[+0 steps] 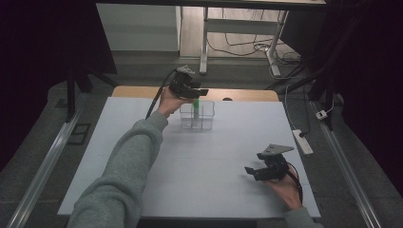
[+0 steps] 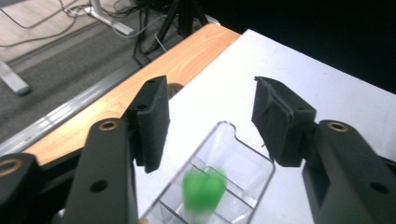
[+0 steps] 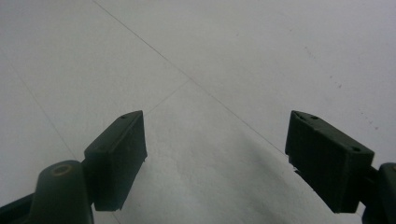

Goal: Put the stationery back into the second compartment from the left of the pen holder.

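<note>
Nearest the high camera is the grey sleeve of the person's left arm, which reaches up the white table toward its far edge. That hand holds the left tongs just above a clear plastic box split into compartments. A green marker stands upright in the box, in one of the compartments on the far side, directly under the tongs.

In the left gripper view the left tongs stand wide apart with nothing between them. Below the gap lies the clear box, and the green top of the marker shows blurred inside it, clear of both jaws. Beyond the box, a strip of wooden edge runs along the far side of the white surface, and past it there is grey floor with cables.

The right tongs sit low near the front right corner of the table, well apart from the box, held by the person's right hand. A grey three-cornered plate rides on top of them. In the right gripper view the right tongs are spread wide and hold nothing, with bare white table beneath and ahead of them.
</note>
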